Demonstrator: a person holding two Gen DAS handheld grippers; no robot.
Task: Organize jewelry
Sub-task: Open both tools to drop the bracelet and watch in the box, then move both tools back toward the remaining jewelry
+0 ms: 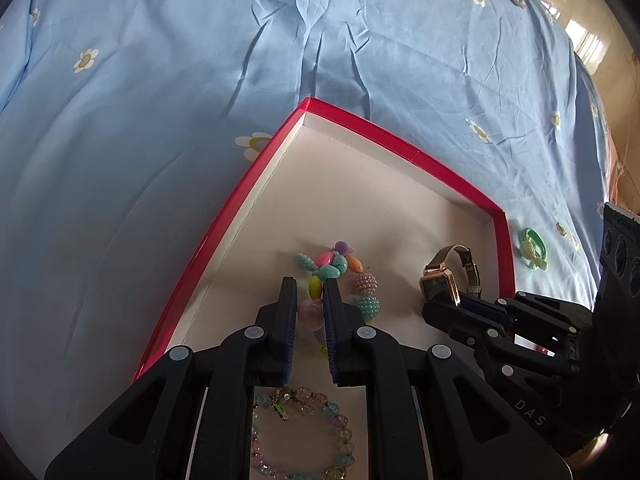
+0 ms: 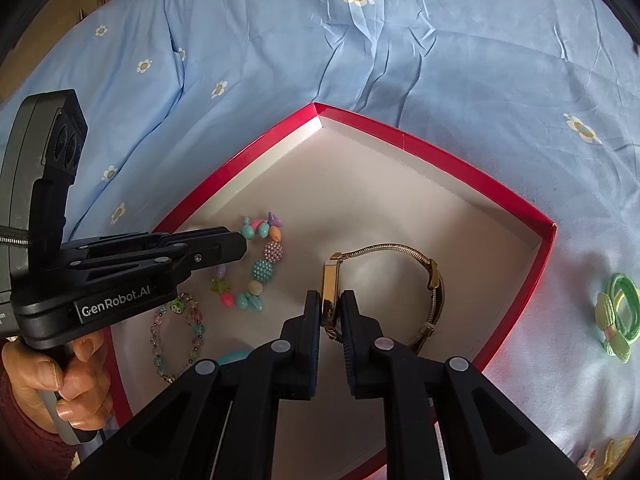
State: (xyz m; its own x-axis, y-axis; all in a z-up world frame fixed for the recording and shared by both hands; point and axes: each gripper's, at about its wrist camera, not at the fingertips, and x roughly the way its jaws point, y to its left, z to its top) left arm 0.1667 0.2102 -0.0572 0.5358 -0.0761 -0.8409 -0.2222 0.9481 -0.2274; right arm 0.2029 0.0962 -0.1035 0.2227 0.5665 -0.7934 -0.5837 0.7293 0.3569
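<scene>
The right gripper (image 2: 330, 306) had its jaws closed on the rigid case of the watch (image 2: 331, 292), near the right wall of the red box (image 2: 440, 152); its mesh strap looked limp. The left gripper (image 1: 310, 296) stood narrowly parted over the bead bracelet (image 1: 332, 268), gripping nothing.

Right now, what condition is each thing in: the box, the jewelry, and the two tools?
Red box: open, no lid on it.
Gold watch: in the box, standing on edge, case pinched.
Right tool: shut on the watch case.
Left tool: narrowly open, over the chunky bead bracelet.
Clear bead bracelet: flat in the box.
Green hair ties: outside the box, on the bedsheet.
</scene>
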